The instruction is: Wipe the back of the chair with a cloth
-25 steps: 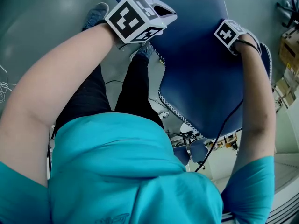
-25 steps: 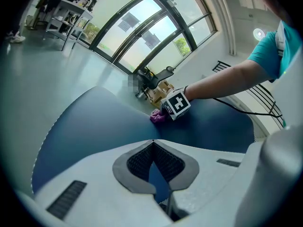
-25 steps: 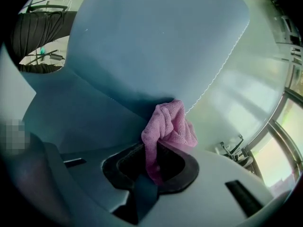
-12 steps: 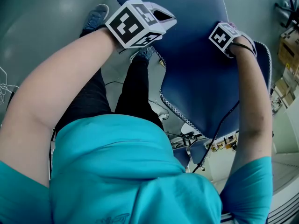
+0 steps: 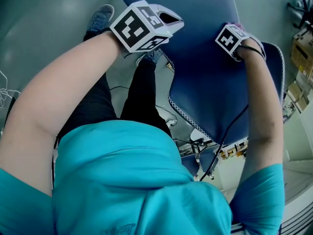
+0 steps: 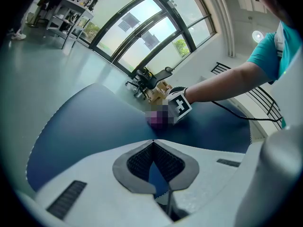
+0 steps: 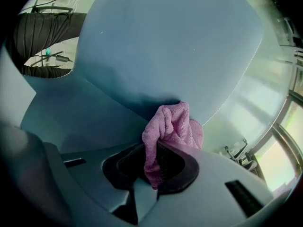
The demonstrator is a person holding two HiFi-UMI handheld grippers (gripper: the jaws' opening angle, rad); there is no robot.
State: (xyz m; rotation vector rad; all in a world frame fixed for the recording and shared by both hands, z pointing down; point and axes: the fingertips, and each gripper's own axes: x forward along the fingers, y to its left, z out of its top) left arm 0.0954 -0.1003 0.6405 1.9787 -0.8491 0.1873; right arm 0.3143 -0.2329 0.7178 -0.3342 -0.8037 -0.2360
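The blue chair back [image 5: 205, 82] with white stitched edging fills the top middle of the head view. My left gripper [image 5: 170, 18] sits at its left edge; in the left gripper view its jaws [image 6: 152, 143] are closed, with the stitched blue edge between the pads. My right gripper [image 5: 229, 31] is over on the right half of the chair back. It is shut on a pink cloth [image 7: 173, 124], which bunches out past the tips against the blue surface [image 7: 165, 46]. From the left gripper view the right gripper's marker cube [image 6: 180, 105] shows on the chair back [image 6: 94, 122].
My legs and a shoe [image 5: 100, 13] stand on the grey floor left of the chair. The chair's base and a black cable [image 5: 230, 131] lie below it. Cardboard boxes [image 5: 301, 50] are at the right. Large windows [image 6: 142, 27] and an office chair [image 6: 151, 79] lie beyond.
My right gripper has slid the cloth a little to the left across the chair back. The left gripper has stayed at the chair's left edge.
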